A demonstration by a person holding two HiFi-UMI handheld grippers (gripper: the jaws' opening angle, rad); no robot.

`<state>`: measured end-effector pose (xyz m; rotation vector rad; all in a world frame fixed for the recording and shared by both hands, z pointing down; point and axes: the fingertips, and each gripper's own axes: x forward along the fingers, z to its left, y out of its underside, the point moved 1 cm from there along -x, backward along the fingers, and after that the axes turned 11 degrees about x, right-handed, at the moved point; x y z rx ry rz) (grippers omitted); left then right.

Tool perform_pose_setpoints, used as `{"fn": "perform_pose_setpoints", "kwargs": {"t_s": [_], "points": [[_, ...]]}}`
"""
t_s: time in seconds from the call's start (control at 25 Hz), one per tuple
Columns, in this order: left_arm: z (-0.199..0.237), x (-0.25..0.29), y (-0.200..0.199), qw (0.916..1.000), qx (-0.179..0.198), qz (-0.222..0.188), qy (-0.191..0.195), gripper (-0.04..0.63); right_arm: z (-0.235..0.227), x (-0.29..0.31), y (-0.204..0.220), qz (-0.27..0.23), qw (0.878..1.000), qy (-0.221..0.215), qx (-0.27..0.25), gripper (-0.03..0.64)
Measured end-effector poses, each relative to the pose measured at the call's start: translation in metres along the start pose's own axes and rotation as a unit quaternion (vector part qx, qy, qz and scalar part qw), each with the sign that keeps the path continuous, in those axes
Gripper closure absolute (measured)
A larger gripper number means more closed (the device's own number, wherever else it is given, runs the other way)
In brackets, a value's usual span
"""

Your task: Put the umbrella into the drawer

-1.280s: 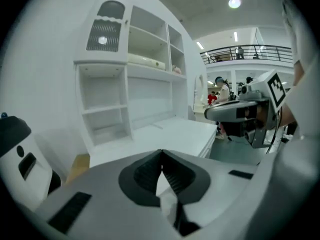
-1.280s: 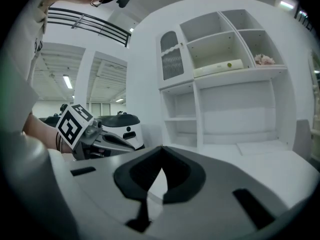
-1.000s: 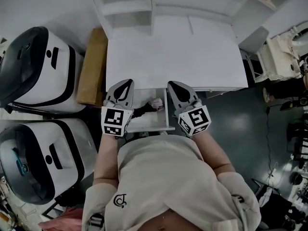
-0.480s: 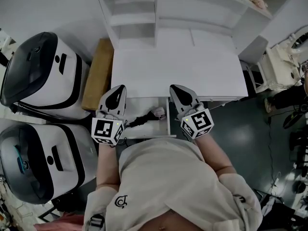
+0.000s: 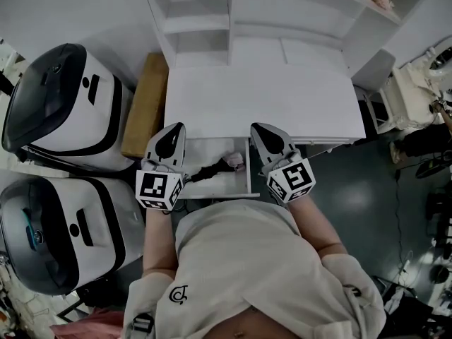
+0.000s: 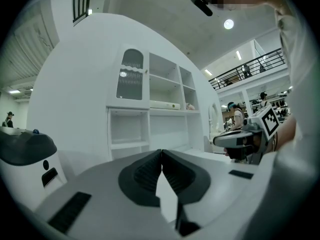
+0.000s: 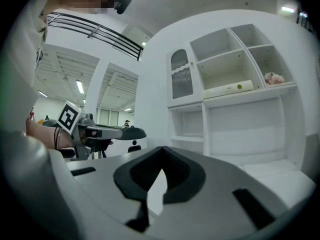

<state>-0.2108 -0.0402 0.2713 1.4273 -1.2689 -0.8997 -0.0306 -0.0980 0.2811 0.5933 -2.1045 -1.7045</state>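
Fingers point(image 6: 142, 176) of the left gripper point(image 6: 161, 153) are pressing together tip to tip, and I am seeing nothing between them. The right gripper point(image 7: 161, 150) is showing the same condition: its dark pads are meeting at the tips, with no object in the grip.

From the head view, I am holding both grippers level at the front edge of the white table point(image 5: 261, 97), the left gripper point(image 5: 174, 128) over the drawer's left wall and the right gripper point(image 5: 260, 127) over its right wall. Each gripper is appearing in the other's view, well apart from it.

The drawer point(image 5: 212, 189) is standing pulled out from under the table's front edge, directly in front of the person's torso point(image 5: 247, 274). The umbrella point(image 5: 212, 169) is lying inside it on a slant, its dark end reaching toward the drawer's left wall beside the left gripper's marker cube, and its pinkish end resting near the right wall. I cannot tell whether the dark end is touching that gripper.

A white shelf unit point(image 5: 233, 13) is rising along the table's rear edge. A brown box point(image 5: 145, 104) is leaning against the table's left side, and two white-and-black machines point(image 5: 56, 97) point(image 5: 56, 232) are sitting further left on the floor.
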Motion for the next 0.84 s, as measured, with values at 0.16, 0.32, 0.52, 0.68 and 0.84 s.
{"fn": "perform_pose_setpoints", "kwargs": {"t_s": [0.16,0.32,0.52,0.68,0.84], "points": [[-0.003,-0.003,-0.001,1.0000,-0.002,0.000,0.002,0.583,0.003,-0.002,-0.001,-0.002,1.000,-0.001,0.001,0.612],[-0.008,-0.002,-0.001,1.0000,0.002,0.001,0.009,0.583,0.002,-0.005,0.001,-0.003,1.000,0.001,0.006,0.612],[-0.013,-0.002,-0.003,0.9999,0.002,0.001,0.011,0.583,0.002,-0.009,0.000,-0.005,1.000,0.004,0.004,0.612],[-0.014,-0.002,-0.003,0.9999,0.000,0.002,0.011,0.583,0.000,-0.011,0.000,-0.006,1.000,0.006,0.007,0.612],[-0.015,-0.001,-0.002,0.9999,-0.001,0.002,0.013,0.583,-0.001,-0.011,0.002,-0.007,1.000,0.007,0.010,0.612]]}}
